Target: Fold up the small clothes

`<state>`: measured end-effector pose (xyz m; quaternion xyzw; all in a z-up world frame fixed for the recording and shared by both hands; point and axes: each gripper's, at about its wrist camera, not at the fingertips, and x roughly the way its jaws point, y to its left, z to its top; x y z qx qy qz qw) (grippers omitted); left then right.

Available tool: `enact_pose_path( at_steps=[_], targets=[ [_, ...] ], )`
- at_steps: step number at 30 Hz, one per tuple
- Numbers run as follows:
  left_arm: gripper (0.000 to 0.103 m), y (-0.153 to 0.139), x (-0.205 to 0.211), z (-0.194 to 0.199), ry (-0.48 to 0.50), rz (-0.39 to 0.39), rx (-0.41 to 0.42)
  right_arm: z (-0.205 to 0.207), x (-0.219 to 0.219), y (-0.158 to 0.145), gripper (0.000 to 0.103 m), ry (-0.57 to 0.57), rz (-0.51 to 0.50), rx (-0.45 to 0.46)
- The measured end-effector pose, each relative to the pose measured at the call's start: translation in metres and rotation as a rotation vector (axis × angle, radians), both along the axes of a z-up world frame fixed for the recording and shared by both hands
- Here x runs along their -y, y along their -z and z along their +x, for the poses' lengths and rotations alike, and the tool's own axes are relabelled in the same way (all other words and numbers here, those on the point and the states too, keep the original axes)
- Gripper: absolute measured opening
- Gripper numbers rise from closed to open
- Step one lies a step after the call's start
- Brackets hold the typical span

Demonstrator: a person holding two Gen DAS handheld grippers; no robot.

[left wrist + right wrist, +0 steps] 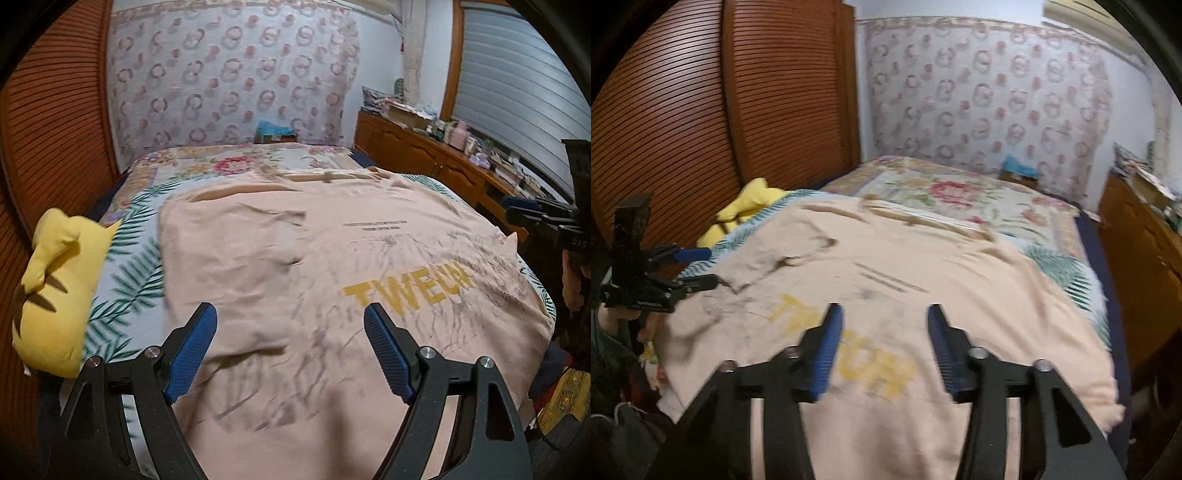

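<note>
Item: pink shirt (295, 258), spread on your bed (122, 236), left side seemingly folded inward. Left gripper (290, 321) and right gripper (884, 325), six o'clock: both gaping, empty. Remaining folds pending.

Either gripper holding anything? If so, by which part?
Nothing held. Left gripper and right gripper are both open above the shirt, jaws empty.

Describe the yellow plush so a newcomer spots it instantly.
Start at the bed, then go to its edge beside the slatted wooden wardrobe. The yellow plush lies there, next to the pink T-shirt. It alone is bright yellow with dark brown stripes.
</note>
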<state>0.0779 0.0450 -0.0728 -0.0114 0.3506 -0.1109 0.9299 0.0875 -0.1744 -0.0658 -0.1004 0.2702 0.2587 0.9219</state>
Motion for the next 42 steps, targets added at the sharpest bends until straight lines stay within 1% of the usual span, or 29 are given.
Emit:
enact_pose_path(
  at_steps=[8,11,14,20,24,25,28,30,31,32,35,36,37,39,40,42],
  targets=[
    [0.082,0.004,0.038,0.023,0.073,0.053,-0.042,-0.008,0.068,0.029,0.053,0.180,-0.004,-0.034],
    [0.082,0.008,0.051,0.033,0.105,0.068,-0.059,-0.004,0.084,0.037,0.053,0.247,0.005,-0.058],
    [0.082,0.011,0.060,0.045,0.126,0.088,-0.080,0.002,0.107,0.052,0.053,0.321,0.019,-0.099],
    [0.082,0.018,0.070,0.062,0.147,0.098,-0.115,0.022,0.121,0.058,0.053,0.410,0.044,-0.162],
    [0.082,0.023,0.073,0.068,0.155,0.109,-0.142,0.035,0.121,0.055,0.053,0.429,0.084,-0.197],
    [0.082,0.025,0.074,0.070,0.159,0.117,-0.147,0.035,0.132,0.051,0.053,0.427,0.093,-0.201],
    [0.082,0.029,0.076,0.073,0.163,0.126,-0.162,0.040,0.132,0.051,0.053,0.426,0.107,-0.218],
    [0.082,0.033,0.077,0.074,0.167,0.132,-0.176,0.048,0.149,0.054,0.053,0.429,0.113,-0.227],
    [0.083,0.034,0.078,0.074,0.166,0.140,-0.169,0.049,0.150,0.056,0.053,0.430,0.116,-0.232],
    [0.083,0.034,0.079,0.074,0.168,0.147,-0.160,0.046,0.164,0.061,0.053,0.427,0.121,-0.234],
    [0.088,0.035,0.079,0.073,0.178,0.140,-0.162,0.048,0.168,0.064,0.053,0.419,0.126,-0.243],
    [0.092,0.036,0.081,0.073,0.185,0.144,-0.164,0.050,0.169,0.064,0.053,0.417,0.120,-0.241],
    [0.096,0.036,0.083,0.073,0.193,0.152,-0.166,0.049,0.169,0.064,0.052,0.413,0.112,-0.238],
    [0.100,0.037,0.086,0.074,0.201,0.156,-0.172,0.050,0.169,0.064,0.041,0.396,0.105,-0.235],
    [0.102,0.037,0.086,0.075,0.202,0.157,-0.175,0.050,0.168,0.064,0.039,0.390,0.098,-0.230],
    [0.102,0.037,0.085,0.075,0.201,0.156,-0.178,0.050,0.165,0.063,0.030,0.379,0.072,-0.218]
  ],
)
